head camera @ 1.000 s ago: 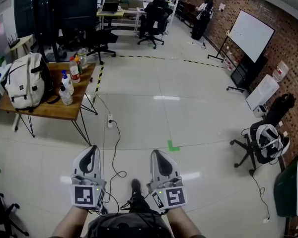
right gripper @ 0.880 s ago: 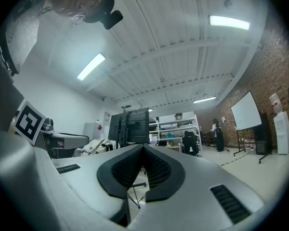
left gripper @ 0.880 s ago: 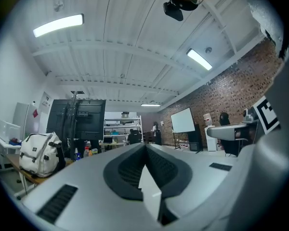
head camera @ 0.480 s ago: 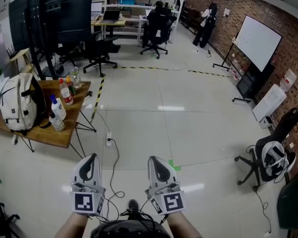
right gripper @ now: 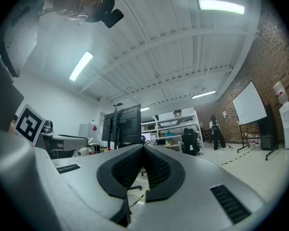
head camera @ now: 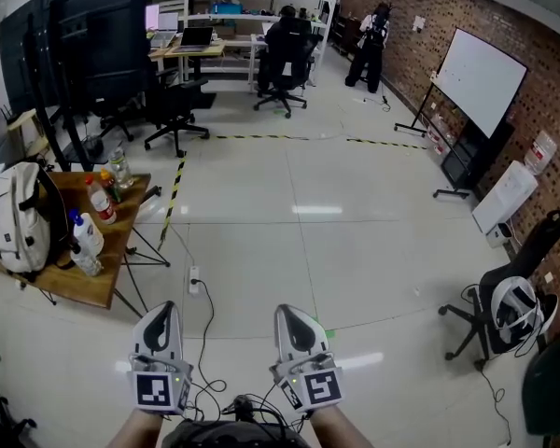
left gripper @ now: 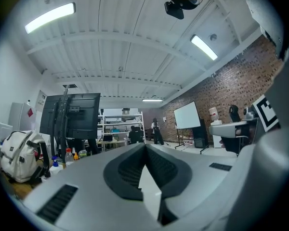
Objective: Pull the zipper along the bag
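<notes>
The bag is a white backpack (head camera: 14,217) standing upright on a wooden table (head camera: 107,283) at the left of the head view; its zipper is too small to make out. My left gripper (head camera: 159,328) and right gripper (head camera: 294,325) are held side by side low in the middle, over the floor and well away from the table. Both are shut with nothing between the jaws. In the left gripper view the jaws (left gripper: 145,146) meet at the tips, and the backpack (left gripper: 17,155) shows far left. The right gripper view has the shut jaws (right gripper: 144,147) pointing into the room.
Several bottles (head camera: 89,222) stand beside the backpack. A cable (head camera: 205,329) and power strip (head camera: 194,278) lie on the floor ahead. An office chair (head camera: 499,311) with gear stands right, a whiteboard (head camera: 485,73) beyond. A seated person (head camera: 285,35) and a standing one (head camera: 371,26) are far back.
The whole view has shifted: table and backpack slid toward the left edge and lower. Both grippers kept their places side by side and stayed shut.
</notes>
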Motion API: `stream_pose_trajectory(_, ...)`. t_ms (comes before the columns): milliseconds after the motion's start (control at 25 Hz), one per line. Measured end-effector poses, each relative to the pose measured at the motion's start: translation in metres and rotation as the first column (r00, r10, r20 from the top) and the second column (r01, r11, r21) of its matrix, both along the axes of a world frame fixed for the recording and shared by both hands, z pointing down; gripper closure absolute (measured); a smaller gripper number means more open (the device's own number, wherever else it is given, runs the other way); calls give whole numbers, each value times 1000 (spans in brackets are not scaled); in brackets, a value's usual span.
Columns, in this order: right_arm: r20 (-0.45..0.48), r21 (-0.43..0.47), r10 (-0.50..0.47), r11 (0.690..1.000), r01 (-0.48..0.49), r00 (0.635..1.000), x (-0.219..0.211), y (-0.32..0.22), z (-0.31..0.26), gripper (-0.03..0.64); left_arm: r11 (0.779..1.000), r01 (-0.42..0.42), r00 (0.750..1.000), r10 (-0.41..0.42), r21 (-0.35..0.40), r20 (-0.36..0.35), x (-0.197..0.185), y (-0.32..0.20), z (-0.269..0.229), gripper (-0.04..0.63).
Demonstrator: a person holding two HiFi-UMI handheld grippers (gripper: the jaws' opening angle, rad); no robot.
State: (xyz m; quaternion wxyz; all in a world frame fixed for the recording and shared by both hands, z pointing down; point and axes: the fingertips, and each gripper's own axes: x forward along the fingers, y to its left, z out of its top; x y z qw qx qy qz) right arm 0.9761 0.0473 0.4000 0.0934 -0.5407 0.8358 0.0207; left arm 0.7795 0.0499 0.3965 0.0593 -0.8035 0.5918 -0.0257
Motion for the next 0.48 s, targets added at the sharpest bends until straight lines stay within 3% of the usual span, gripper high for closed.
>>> stream_pose_trajectory(480,-4,21,-31,999,31,1000,-5,-1,-11,604,1000,13,1000,-12,27,-15,7,-2,-13,561)
